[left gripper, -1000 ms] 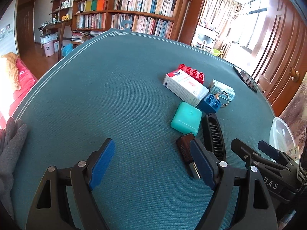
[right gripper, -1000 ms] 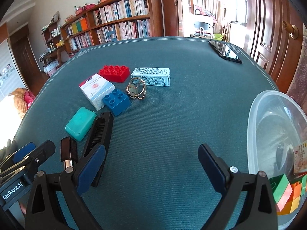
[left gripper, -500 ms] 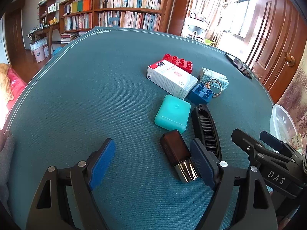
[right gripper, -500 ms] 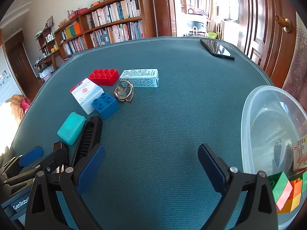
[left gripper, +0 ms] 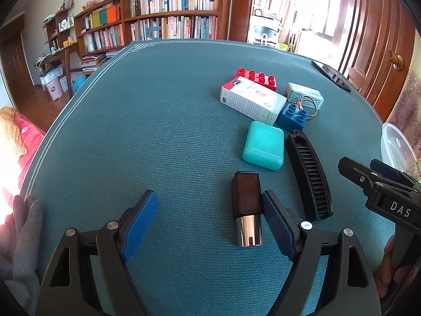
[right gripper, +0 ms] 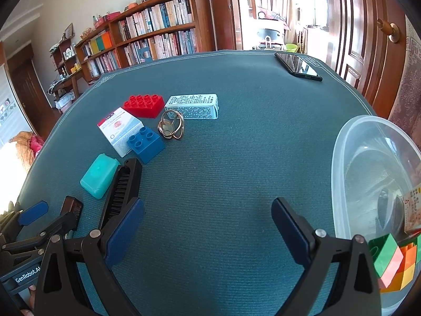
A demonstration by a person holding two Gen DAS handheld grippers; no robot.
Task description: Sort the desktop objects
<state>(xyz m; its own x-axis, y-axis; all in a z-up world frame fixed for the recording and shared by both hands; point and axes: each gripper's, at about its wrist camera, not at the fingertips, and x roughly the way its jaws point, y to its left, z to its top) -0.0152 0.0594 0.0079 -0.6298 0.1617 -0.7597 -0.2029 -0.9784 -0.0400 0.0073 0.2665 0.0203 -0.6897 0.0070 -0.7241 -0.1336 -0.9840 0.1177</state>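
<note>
My left gripper [left gripper: 210,218] is open; a brown and silver lipstick tube [left gripper: 247,208] lies on the teal mat just inside its right finger. Beyond it lie a teal case [left gripper: 264,144], a black comb [left gripper: 309,173], a blue brick [left gripper: 292,115], a white box [left gripper: 251,100], a red brick [left gripper: 257,78], a small printed box [left gripper: 304,94] and a gold ring [left gripper: 307,105]. My right gripper [right gripper: 208,221] is open and empty over bare mat, right of the comb [right gripper: 122,187] and left of the clear bowl [right gripper: 342,158].
The bowl holds coloured blocks [right gripper: 392,263] and a paper slip [right gripper: 411,210]. A black phone [right gripper: 298,66] lies at the far right of the table. A grey glove [left gripper: 21,237] rests at the left edge. Bookshelves and a wooden door stand behind.
My left gripper has swung right and forward, so the lipstick now lies between its fingers beside the right one. My right gripper has drifted slightly; the objects have not moved.
</note>
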